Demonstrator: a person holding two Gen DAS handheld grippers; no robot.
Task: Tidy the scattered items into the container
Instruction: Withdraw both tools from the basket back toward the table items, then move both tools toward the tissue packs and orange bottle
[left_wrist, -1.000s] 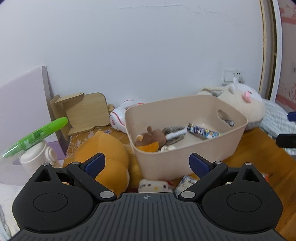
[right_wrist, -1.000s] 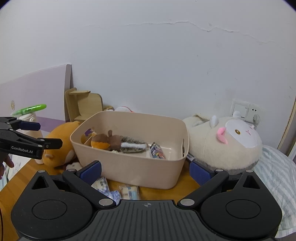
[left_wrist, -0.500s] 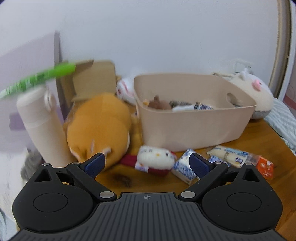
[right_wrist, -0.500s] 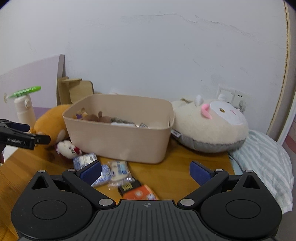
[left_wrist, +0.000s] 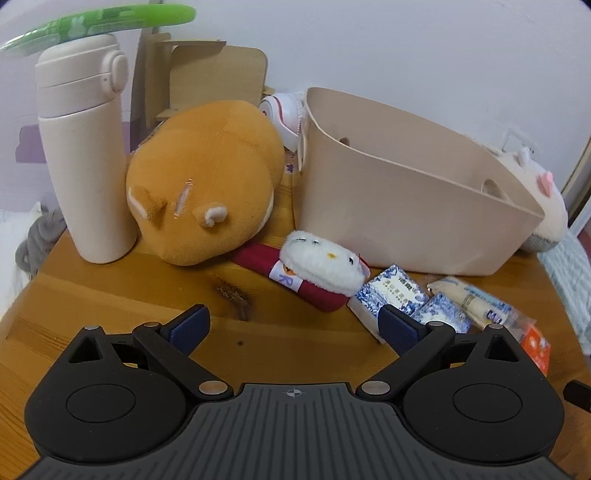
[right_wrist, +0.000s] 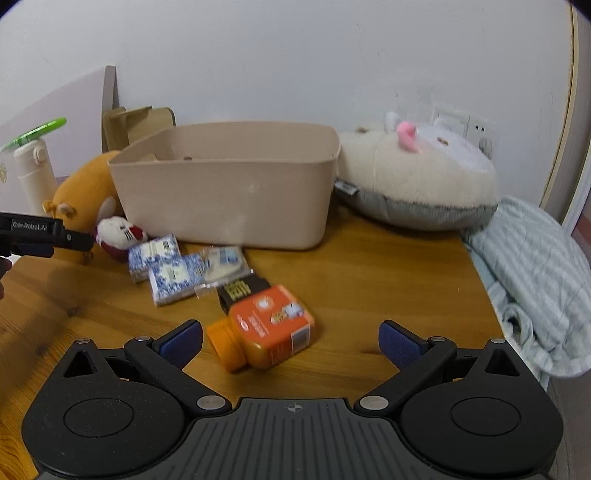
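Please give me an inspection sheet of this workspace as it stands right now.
Surface: wooden table, bare in the right part.
Job's things: beige bin upright at the back; in front of it on the wood lie a small white plush, two blue-patterned packs, a clear snack wrapper, a dark packet and an orange bottle on its side.
Clutter: orange plush, cream flask, white plush, wooden stand, headphones behind the bin.
Grippers: left gripper open, empty, facing the small plush; right gripper open, empty, over the bottle.
Cables: nothing seen.
Surroundings: white wall, wall socket, striped bedding.
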